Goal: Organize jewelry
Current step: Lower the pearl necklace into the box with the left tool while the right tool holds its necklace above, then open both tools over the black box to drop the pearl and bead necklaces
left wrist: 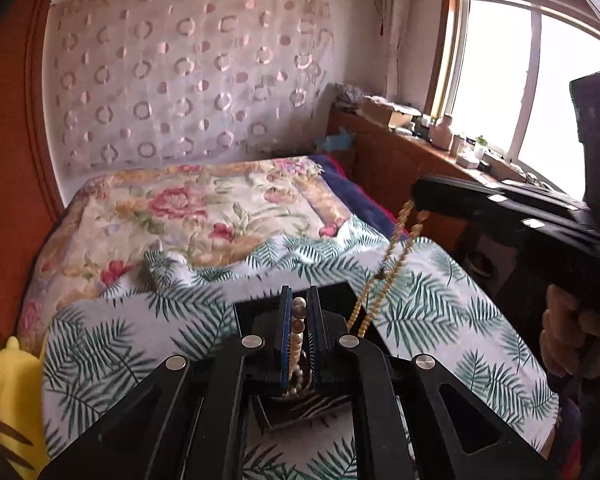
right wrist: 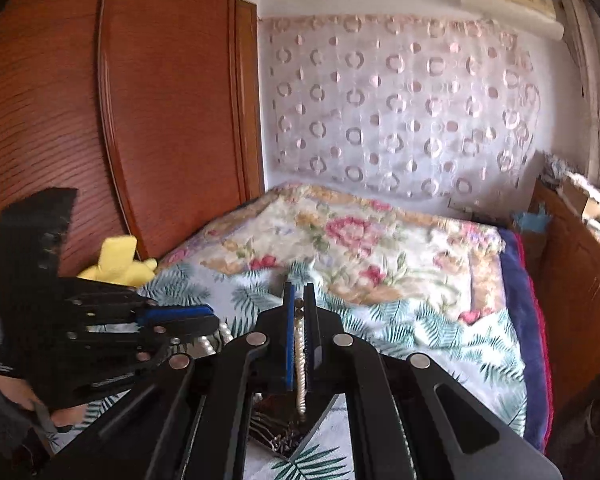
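My left gripper (left wrist: 299,304) is shut on a pearl bead strand (left wrist: 298,336) that hangs down between its fingers over a black jewelry box (left wrist: 300,410) on the bed. My right gripper (right wrist: 299,300) is shut on a thin tan bead necklace (right wrist: 300,364). In the left wrist view the right gripper (left wrist: 416,200) is at the right, with that tan necklace (left wrist: 388,264) hanging down to the box. In the right wrist view the left gripper (right wrist: 216,322) is at the left, with pearls (right wrist: 208,346) below it. The box (right wrist: 284,436) shows under the right gripper.
A bed with a leaf-print sheet (left wrist: 440,320) and a floral quilt (left wrist: 204,212). A yellow plush toy (right wrist: 118,264) lies at the bed's left by a wooden wardrobe (right wrist: 100,120). A wooden cabinet with clutter (left wrist: 440,140) stands under the window at right.
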The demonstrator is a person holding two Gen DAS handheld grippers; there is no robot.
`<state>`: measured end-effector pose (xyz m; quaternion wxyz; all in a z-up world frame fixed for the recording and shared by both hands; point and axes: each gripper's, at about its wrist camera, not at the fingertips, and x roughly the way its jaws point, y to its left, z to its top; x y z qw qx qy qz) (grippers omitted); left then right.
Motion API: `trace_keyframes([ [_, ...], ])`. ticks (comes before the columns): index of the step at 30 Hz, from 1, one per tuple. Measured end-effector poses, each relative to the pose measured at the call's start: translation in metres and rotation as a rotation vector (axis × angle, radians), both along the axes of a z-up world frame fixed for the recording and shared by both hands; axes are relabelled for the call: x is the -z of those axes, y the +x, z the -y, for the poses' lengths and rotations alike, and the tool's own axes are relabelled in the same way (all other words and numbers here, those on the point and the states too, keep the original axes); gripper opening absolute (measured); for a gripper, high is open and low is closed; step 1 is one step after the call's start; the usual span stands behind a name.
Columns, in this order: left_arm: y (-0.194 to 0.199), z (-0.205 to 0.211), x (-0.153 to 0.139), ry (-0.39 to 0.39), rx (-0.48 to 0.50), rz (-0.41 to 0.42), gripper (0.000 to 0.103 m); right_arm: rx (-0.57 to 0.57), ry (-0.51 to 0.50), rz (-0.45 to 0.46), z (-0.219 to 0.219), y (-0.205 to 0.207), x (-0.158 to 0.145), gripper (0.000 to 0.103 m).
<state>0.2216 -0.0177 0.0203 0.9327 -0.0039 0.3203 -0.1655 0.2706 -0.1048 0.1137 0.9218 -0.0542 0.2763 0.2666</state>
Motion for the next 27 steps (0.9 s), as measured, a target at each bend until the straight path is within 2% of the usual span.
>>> trace_keyframes([
  [8,-0.005,-0.004,0.024,0.017,-0.011,-0.022,0.008,-0.012,-0.011,-0.115,-0.008,0.013,0.051,0.005],
  [11,-0.011,-0.006,0.025,0.016,-0.016,-0.007,0.031,-0.026,-0.018,-0.134,-0.012,0.011,0.06,0.006],
  [15,-0.022,-0.007,0.025,0.036,-0.022,0.018,0.046,-0.033,-0.021,-0.137,-0.018,0.007,0.065,0.006],
  [17,-0.03,-0.007,0.027,0.046,-0.031,0.038,0.06,-0.033,-0.027,-0.136,-0.019,0.004,0.066,0.008],
  [19,-0.035,-0.007,0.028,0.067,-0.039,0.05,0.067,-0.034,-0.027,-0.131,-0.019,0.001,0.066,0.025],
  [20,-0.039,-0.006,0.03,0.08,-0.042,0.059,0.074,-0.032,-0.024,-0.126,-0.018,-0.001,0.065,0.035],
  [21,-0.042,-0.006,0.03,0.084,-0.044,0.065,0.08,-0.032,-0.018,-0.124,-0.016,-0.002,0.064,0.036],
  [26,-0.059,-0.009,0.038,0.08,-0.049,0.074,0.095,-0.033,-0.01,-0.107,-0.007,-0.021,0.062,0.036],
  [27,-0.064,-0.009,0.04,0.082,-0.051,0.075,0.095,-0.031,-0.011,-0.106,-0.005,-0.027,0.064,0.036],
])
